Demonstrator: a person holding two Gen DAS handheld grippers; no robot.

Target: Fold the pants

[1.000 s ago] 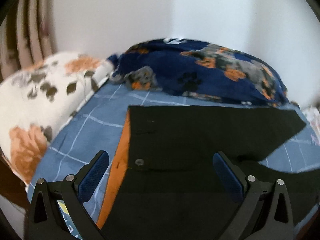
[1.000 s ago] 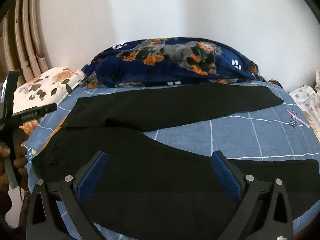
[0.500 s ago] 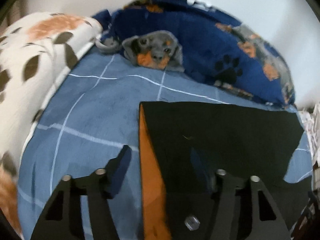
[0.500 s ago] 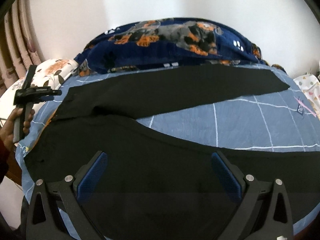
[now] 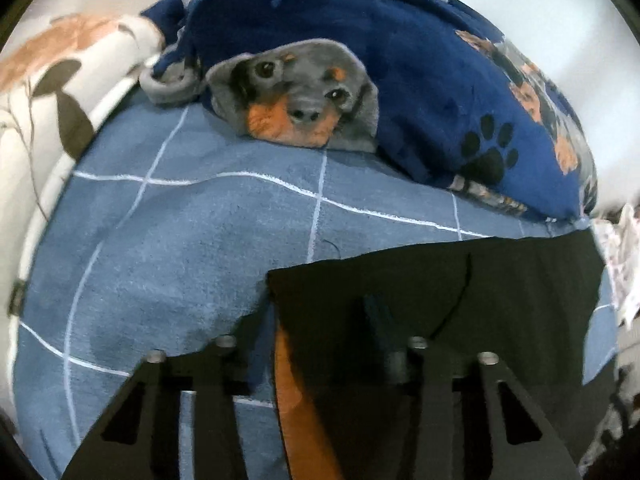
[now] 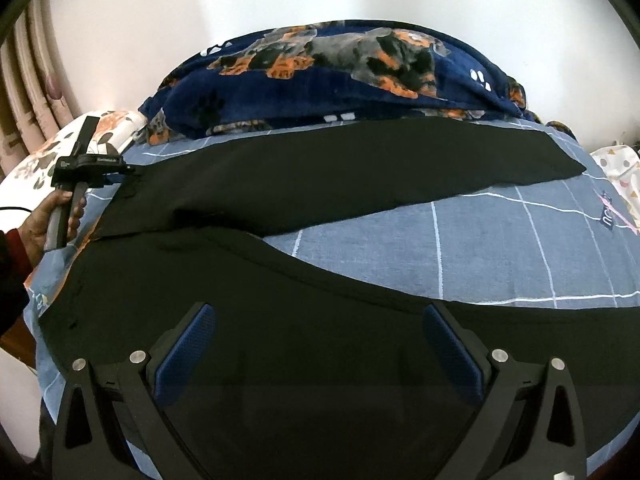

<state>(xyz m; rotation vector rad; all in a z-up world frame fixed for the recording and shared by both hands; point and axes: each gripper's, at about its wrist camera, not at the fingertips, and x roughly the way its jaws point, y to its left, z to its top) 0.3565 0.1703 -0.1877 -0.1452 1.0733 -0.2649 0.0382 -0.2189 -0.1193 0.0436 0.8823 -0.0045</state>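
A bed covered by a blue sheet (image 6: 480, 248) with a white grid is seen in both views. A dark blue blanket (image 6: 340, 80) printed with dogs and paw marks is heaped along the far edge, and a white pillow (image 5: 48, 92) with orange flowers lies at the left end.

The black pants (image 6: 320, 184) are spread flat across the sheet, the 2 legs running to the right and splayed apart, the far leg just beside the blanket. The waist end lies at the left, where an orange lining (image 5: 296, 400) is exposed along its edge.

The person's left hand (image 6: 52, 220), with a dark red sleeve behind it, is wrapped around the handle of the left gripper (image 5: 320, 316), which is angled steeply down at the far waist corner. Its jaws have just been closing and are drawn close together at that corner; the corner cloth lies between them, with the right finger (image 5: 380, 320) dimly visible through or beneath the fabric. Whether the pads already press on the cloth cannot be told.

The right gripper (image 6: 320, 328) is held over the near leg, tilted downward. Its 2 blue pads (image 6: 452, 360) are spread wide, with nothing pinched between them.
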